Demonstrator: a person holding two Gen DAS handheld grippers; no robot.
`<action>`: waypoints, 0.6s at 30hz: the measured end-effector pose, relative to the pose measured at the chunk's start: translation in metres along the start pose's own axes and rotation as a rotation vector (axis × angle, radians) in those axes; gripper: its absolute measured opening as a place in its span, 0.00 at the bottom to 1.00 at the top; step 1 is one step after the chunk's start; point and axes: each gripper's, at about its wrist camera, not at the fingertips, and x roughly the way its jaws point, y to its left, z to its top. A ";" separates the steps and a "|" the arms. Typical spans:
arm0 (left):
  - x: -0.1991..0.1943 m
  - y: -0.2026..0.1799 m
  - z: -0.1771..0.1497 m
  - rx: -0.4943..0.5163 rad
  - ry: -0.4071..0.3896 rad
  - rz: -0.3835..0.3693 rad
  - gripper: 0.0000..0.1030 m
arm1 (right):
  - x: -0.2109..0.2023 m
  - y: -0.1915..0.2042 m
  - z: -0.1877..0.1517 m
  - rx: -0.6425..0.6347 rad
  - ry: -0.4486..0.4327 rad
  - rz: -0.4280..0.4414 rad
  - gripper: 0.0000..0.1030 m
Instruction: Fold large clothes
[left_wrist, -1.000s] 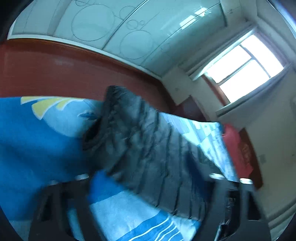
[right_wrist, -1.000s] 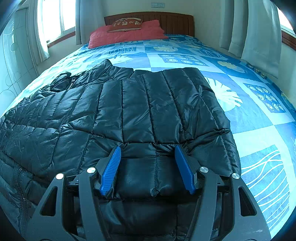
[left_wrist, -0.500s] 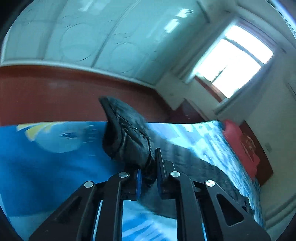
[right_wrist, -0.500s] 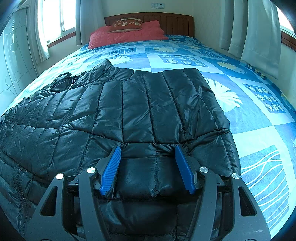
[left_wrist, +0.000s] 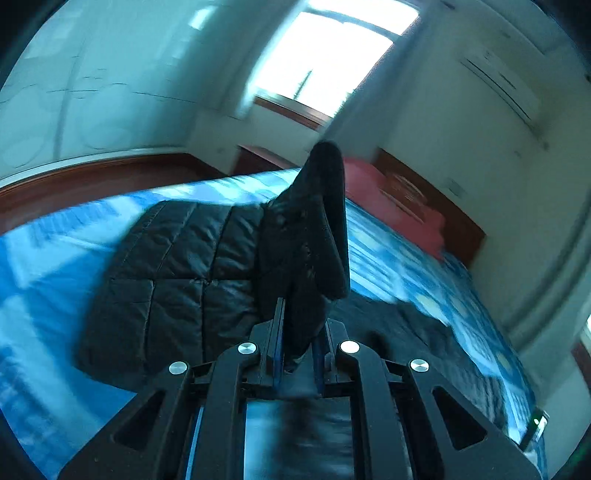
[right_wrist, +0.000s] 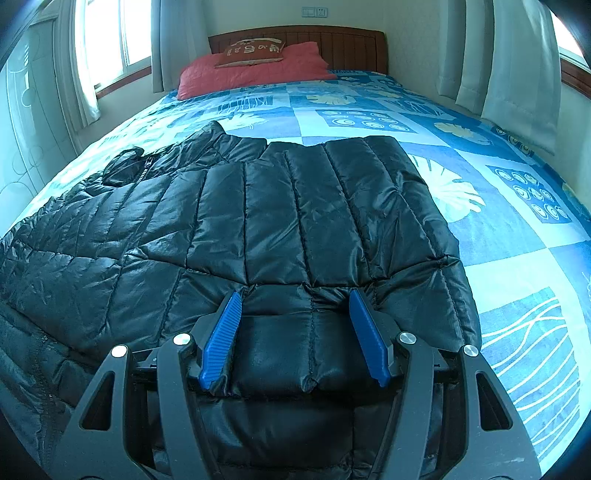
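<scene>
A black quilted puffer jacket lies spread on the bed. In the right wrist view my right gripper is open, its blue pads either side of a padded fold at the jacket's near edge. In the left wrist view my left gripper is shut on a part of the jacket and holds it lifted, sticking up above the rest of the jacket.
The bed has a blue patterned sheet. A red pillow and a wooden headboard are at the far end. Curtains hang on the right, a window on the left.
My left gripper has closed on a part of the jacket, lifted it and swung round towards the head of the bed. The right gripper has not moved.
</scene>
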 end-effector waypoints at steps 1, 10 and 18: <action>0.007 -0.017 -0.005 0.021 0.019 -0.024 0.12 | 0.001 0.000 0.001 0.000 0.000 0.001 0.59; 0.062 -0.135 -0.066 0.166 0.180 -0.158 0.12 | 0.000 0.000 0.001 0.003 -0.002 0.006 0.60; 0.081 -0.180 -0.118 0.272 0.294 -0.148 0.22 | 0.000 0.004 0.002 -0.002 0.001 0.027 0.68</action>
